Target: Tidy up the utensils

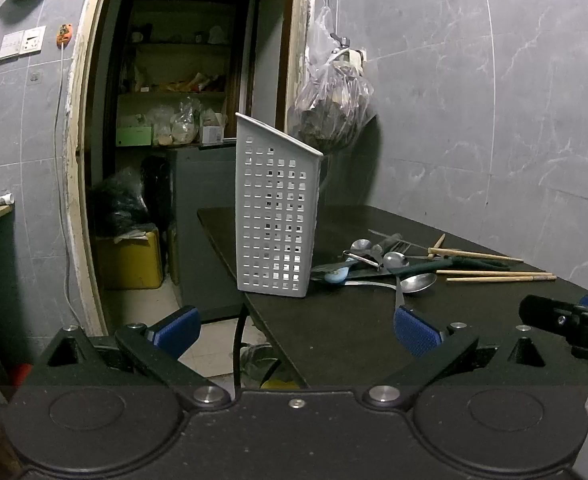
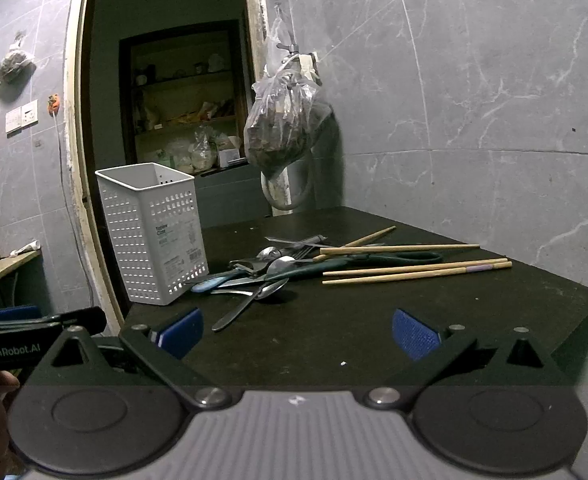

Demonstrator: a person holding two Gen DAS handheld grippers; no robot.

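Both grippers hover low over the near edge of a dark table (image 2: 374, 340), the left gripper (image 1: 296, 330) and right gripper (image 2: 298, 332) each spread fully wide with nothing between the blue pads. A white perforated utensil holder (image 2: 153, 236) stands upright near the table's left edge. Just beside it lies a loose heap: metal spoons (image 2: 271, 290), a blue-handled peeler (image 2: 209, 283), green-handled scissors (image 2: 374, 259) and wooden chopsticks (image 2: 414, 272). A plastic bag (image 2: 285, 124) hangs on the grey tiled wall behind
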